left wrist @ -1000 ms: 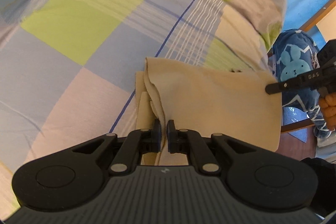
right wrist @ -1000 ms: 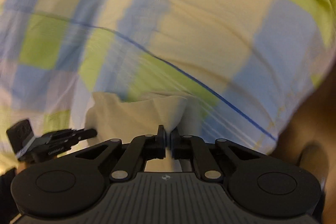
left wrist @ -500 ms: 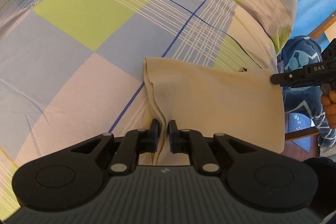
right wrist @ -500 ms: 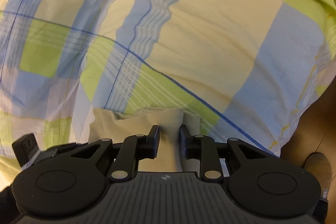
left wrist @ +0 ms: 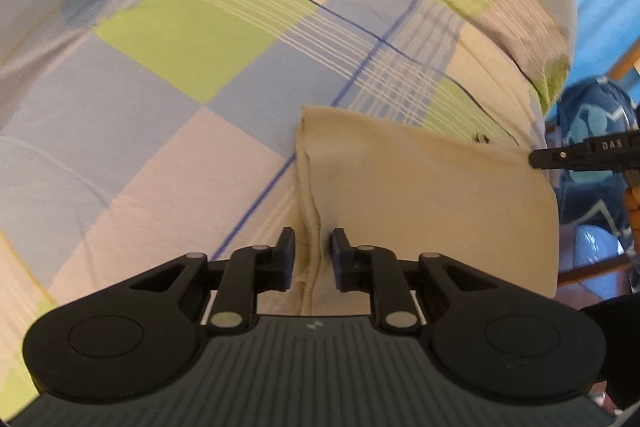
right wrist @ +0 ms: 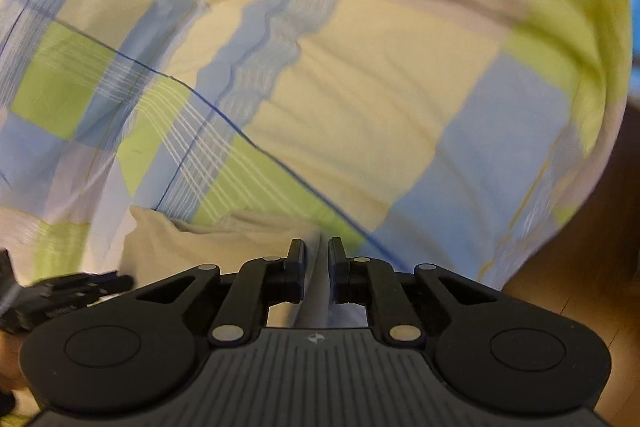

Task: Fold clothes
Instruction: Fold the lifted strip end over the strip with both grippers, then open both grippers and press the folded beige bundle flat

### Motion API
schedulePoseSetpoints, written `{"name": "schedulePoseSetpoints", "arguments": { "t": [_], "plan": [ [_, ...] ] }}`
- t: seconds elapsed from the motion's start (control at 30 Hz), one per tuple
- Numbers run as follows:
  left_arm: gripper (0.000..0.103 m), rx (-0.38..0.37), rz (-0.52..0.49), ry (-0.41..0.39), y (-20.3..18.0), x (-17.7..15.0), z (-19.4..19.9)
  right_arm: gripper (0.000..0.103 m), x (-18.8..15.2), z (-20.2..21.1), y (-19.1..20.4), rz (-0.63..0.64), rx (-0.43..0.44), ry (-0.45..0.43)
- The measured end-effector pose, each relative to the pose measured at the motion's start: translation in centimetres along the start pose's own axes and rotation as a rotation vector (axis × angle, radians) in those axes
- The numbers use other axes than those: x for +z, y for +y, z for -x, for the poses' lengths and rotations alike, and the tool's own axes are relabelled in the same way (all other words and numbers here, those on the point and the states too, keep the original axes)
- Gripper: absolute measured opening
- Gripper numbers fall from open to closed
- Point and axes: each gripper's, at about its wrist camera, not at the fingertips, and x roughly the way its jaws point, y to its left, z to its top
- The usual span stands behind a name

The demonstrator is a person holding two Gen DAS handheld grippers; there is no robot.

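Looking down your left tool (left wrist: pixel 313 242), you've got its jaws standing apart, straddling the stacked left edge of the beige garment (left wrist: pixel 420 195) without pinching it. That garment lies folded flat on the checked bedspread (left wrist: pixel 168 75), near the bed's edge, layered hems on the left and a smooth rounded fold on the right where it hangs slightly past the bed.

Over on the right wrist view, your right tool (right wrist: pixel 317 257) has its jaws parted too, only a narrow gap, with a pale fabric ridge running up between them; nothing looks clamped. From the left view that tool (left wrist: pixel 560 157) shows side-on at the garment's far right corner, so that view can't tell you its opening.

Now, handling. This looks like thin, soft knit: light, floppy, no stiffness of its own. It will sag wherever you don't support it, and the layers will likely slide over one another if you lift from just one. So take hold through the whole stack at the left hem, all layers between the fingers, and match it with a corner grip on the right side. Bite deep enough that the top layer doesn't peel away. The bedspread underneath is soft and loose as well, so keep your lower finger from scooping it up with the garment.
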Motion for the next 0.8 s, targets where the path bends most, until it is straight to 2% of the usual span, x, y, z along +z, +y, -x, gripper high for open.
{"name": "schedulePoseSetpoints", "arguments": {
  "t": [0.07,0.13,0.27,0.33,0.37,0.4,0.47,0.5,0.53,0.7,0.8],
  "plan": [
    [0.015,0.038,0.010,-0.047,0.0,-0.5,1.2,0.015,0.2,1.0,1.3,0.089,-0.010,-0.062],
    [0.015,0.071,-0.002,-0.095,-0.5,-1.2,2.4,0.015,0.1,1.3,3.1,0.184,0.026,-0.097],
    [0.015,0.051,-0.022,-0.164,-2.6,-2.3,3.4,0.014,-1.2,-1.1,6.4,0.402,0.137,-0.034],
    [0.015,0.035,-0.047,-0.181,-3.8,-2.7,2.5,0.014,-1.7,-3.2,7.0,0.489,0.128,-0.009],
    [0.015,0.027,-0.060,-0.186,-4.4,-3.0,1.9,0.011,-1.7,-4.2,6.8,0.513,0.108,-0.008],
    [0.015,0.026,-0.079,-0.187,-4.9,-3.1,1.1,0.001,-1.5,-4.6,6.4,0.509,0.106,-0.036],
    [0.015,0.040,-0.123,-0.193,-5.7,-3.7,-0.4,0.000,-1.1,-5.0,5.7,0.499,0.108,-0.098],
    [0.015,0.047,-0.137,-0.202,-6.1,-4.1,-1.0,0.011,-1.0,-5.0,5.5,0.494,0.110,-0.131],
    [0.015,0.054,-0.145,-0.217,-6.3,-4.5,-1.6,0.016,-0.9,-5.0,5.2,0.489,0.113,-0.164],
    [0.019,0.090,-0.131,-0.328,-6.6,-6.2,-2.2,0.016,-2.3,-3.5,4.7,0.495,0.171,-0.301],
    [0.019,0.167,-0.134,-0.370,-7.0,-7.3,-1.8,0.016,-4.8,-2.5,4.8,0.521,0.202,-0.368]
  ]
}}
